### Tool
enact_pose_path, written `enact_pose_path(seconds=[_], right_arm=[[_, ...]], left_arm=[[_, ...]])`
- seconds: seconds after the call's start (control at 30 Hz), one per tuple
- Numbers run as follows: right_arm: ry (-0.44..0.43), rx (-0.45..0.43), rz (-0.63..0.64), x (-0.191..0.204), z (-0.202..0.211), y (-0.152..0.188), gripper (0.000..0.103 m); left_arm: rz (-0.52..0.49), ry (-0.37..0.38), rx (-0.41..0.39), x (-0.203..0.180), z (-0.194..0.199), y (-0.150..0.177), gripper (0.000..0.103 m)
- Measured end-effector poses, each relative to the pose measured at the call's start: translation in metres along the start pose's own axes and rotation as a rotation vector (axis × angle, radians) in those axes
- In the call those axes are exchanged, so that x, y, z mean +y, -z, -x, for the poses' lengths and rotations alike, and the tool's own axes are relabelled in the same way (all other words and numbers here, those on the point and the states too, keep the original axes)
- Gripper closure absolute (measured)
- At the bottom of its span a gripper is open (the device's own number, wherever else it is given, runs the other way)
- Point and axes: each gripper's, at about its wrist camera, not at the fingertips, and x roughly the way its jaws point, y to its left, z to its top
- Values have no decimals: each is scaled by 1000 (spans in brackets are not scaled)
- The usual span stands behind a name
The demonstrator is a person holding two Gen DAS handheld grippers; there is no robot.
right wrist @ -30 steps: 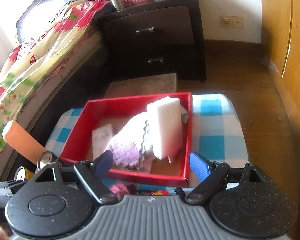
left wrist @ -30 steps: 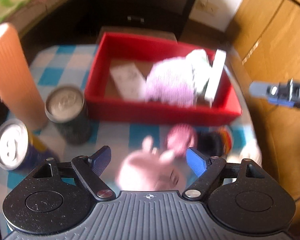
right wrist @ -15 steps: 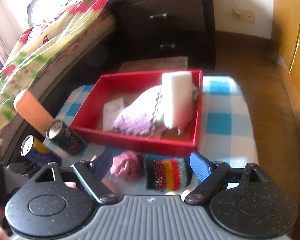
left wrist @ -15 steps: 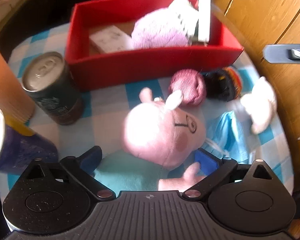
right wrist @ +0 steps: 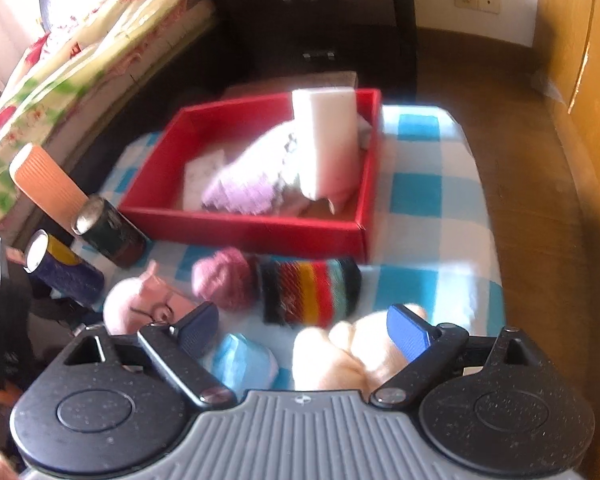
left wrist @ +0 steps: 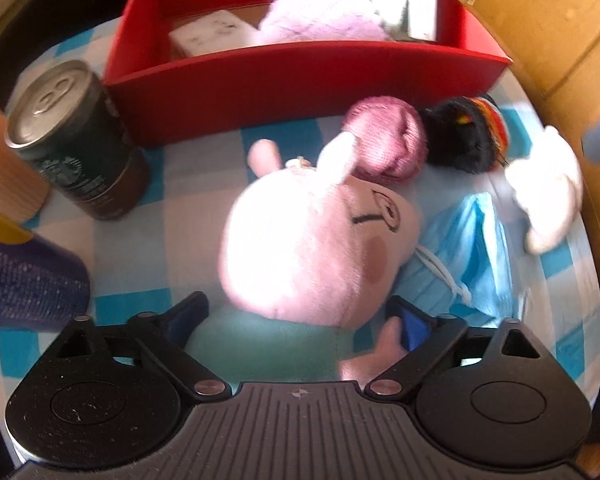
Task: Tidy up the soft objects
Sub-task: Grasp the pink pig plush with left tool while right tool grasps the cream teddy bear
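Observation:
A pink pig plush [left wrist: 320, 240] with a teal body lies on the checked cloth in front of the red box [left wrist: 300, 76]. My left gripper [left wrist: 298, 322] points down over it, its jaws closing with the teal body between them; the right pad touches the plush's arm. Beside the pig lie a pink knit ball [left wrist: 384, 140], a black rainbow-striped sock [left wrist: 468, 140], a blue face mask [left wrist: 468, 256] and a cream plush [left wrist: 548, 188]. My right gripper [right wrist: 304, 330] hangs over the mask [right wrist: 240, 360] and cream plush [right wrist: 340, 356], its jaws opening, gripping nothing.
The red box [right wrist: 260, 224] holds a purple cloth [right wrist: 244, 192] and an upright white sponge [right wrist: 328, 140]. A dark can [left wrist: 76, 140], a blue-and-yellow can [left wrist: 24, 272] and an orange ribbed cylinder [right wrist: 44, 184] stand at the left. A bed and dark drawers lie behind.
My left gripper has sunk onto the pig plush and now straddles its body. My right gripper drew back and down, bringing the sock, mask and cream plush into view, and its jaws widened.

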Motion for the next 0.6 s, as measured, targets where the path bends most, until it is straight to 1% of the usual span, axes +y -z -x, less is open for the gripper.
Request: enact_pose_path(seconds=[0.03,0.2,0.3,0.33,0.4,0.53,0.6], right_arm=[[11,16,0,-3,-3,3,32],[65,104,-16,-20,-27,13,32],[74,140,-33,-29,-44,17,30],[66,151,-43,-31,-49,18,27],[42,171,-61,-33,-57,17,26],[55,165,-40,-27,-63,19,25],[60,167,-32,-25,-66,21,25]], left_arm=[[9,-7,-1,1,1,0,19],[40,11,-4,2,3,2,20],[48,21,1,0,3,2,20],[52,28,4,1,2,0,20],[61,42,8,2,0,0,20],[92,62,11,4,-2,0,20],[89,52,7,2,-4,2,21]])
